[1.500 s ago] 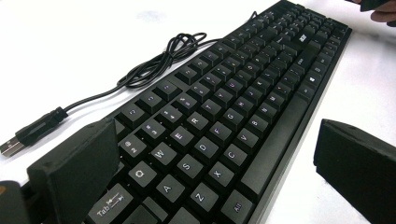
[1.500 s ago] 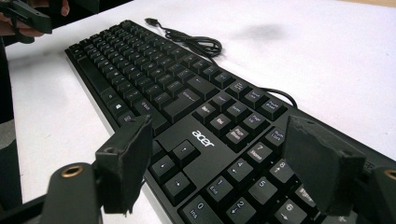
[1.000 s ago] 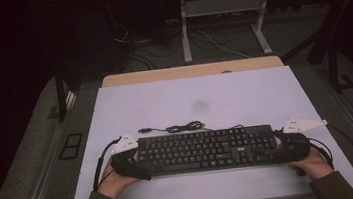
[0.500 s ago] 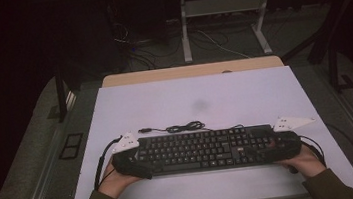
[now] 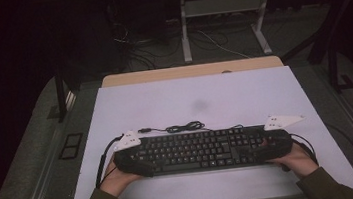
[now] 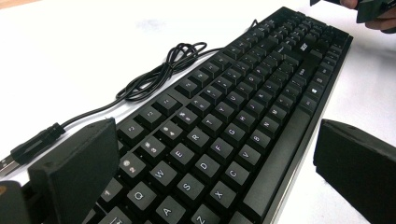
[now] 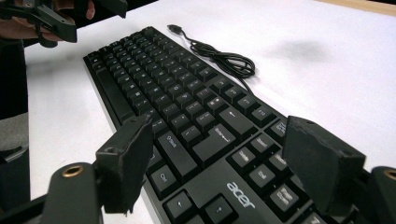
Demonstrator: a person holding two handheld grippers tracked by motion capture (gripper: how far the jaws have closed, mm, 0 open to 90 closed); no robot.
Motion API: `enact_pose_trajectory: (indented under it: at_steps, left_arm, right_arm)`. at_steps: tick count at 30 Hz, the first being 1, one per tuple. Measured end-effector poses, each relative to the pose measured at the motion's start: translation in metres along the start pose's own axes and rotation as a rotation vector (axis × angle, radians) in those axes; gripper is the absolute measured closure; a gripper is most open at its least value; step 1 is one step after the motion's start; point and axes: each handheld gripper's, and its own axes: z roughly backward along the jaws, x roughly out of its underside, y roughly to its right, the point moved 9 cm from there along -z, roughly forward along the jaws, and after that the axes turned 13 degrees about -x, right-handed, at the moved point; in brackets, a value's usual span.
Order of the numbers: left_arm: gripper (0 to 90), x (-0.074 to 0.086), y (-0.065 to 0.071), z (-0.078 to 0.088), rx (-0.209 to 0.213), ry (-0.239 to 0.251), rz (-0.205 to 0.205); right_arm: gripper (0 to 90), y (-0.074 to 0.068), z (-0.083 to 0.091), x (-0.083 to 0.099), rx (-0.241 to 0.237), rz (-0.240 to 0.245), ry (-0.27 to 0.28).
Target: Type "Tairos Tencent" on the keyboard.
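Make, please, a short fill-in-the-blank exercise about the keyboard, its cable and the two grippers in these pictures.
1. The black keyboard lies on a ____ table.
2. The brand name printed on the keyboard, near the right gripper, is ____.
3. The jaws of the left gripper stand ____, one on each side of the keyboard's end.
4. The keyboard's cable lies bundled on the table, and its plug is ____.

Missing words: white; acer; open; unplugged

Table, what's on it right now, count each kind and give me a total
Keyboards: 1, the black keyboard
Cables: 1, its coiled USB cable
Tongs: 2, left tongs and right tongs, one at each end of the keyboard
Total: 4
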Motion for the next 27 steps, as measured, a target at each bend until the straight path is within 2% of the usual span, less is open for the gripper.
enact_pose_trajectory:
  at_steps: [27]
  left_arm:
    - [2.5,-0.008,0.003,-0.012,0.001,0.004,-0.004]
  right_arm:
    - [25.7,-0.002,-0.022,-0.016,-0.033,0.001,-0.008]
